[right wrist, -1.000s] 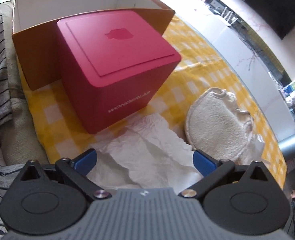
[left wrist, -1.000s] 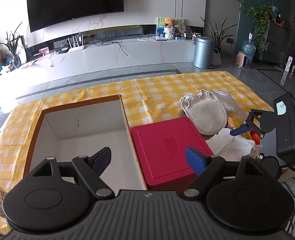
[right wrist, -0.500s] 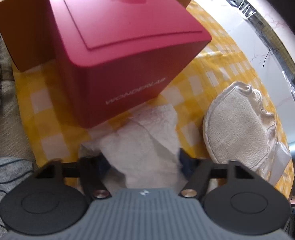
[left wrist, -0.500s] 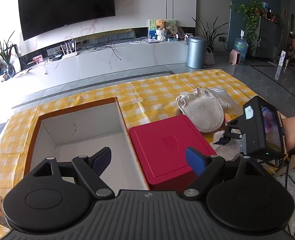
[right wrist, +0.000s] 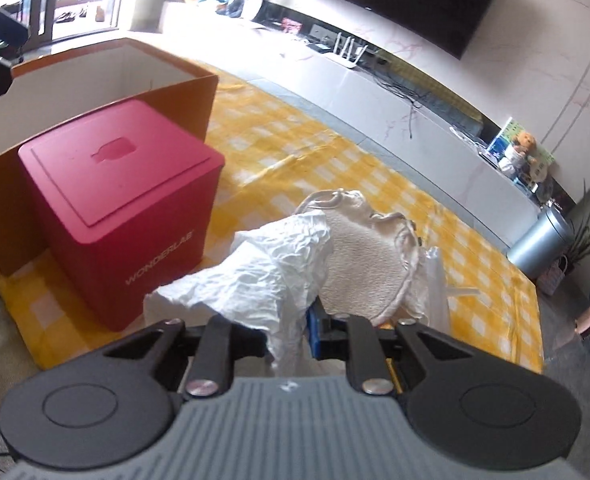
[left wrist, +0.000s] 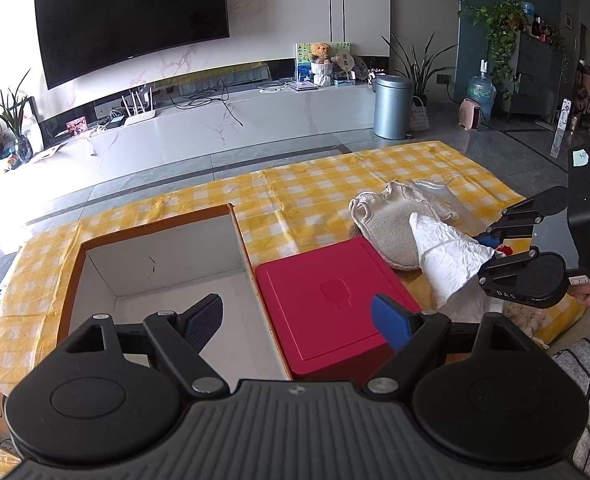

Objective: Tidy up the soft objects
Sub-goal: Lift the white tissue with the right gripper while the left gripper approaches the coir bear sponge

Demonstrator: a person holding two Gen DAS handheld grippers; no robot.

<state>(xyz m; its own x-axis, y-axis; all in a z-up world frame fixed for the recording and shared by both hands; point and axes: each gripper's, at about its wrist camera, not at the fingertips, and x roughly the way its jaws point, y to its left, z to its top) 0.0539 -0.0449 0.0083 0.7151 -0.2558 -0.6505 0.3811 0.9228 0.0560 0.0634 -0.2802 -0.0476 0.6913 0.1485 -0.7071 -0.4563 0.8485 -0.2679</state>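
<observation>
Tissue (right wrist: 271, 280), white and crumpled, is hanging pinched in the closed right gripper (right wrist: 295, 332) at frame centre, above the yellow checked cloth (right wrist: 335, 160). "WONDERLAB" is showing on the red box (right wrist: 135, 216) only in the right view. Left gripper (left wrist: 295, 320) is gaping, holding nothing, over the cardboard box (left wrist: 155, 268).

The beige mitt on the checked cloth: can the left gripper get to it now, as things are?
Probably not directly. The left gripper is open over the cardboard box, and the red box stands between it and the beige mitt. The right gripper, holding the white cloth, also crowds the mitt.
</observation>
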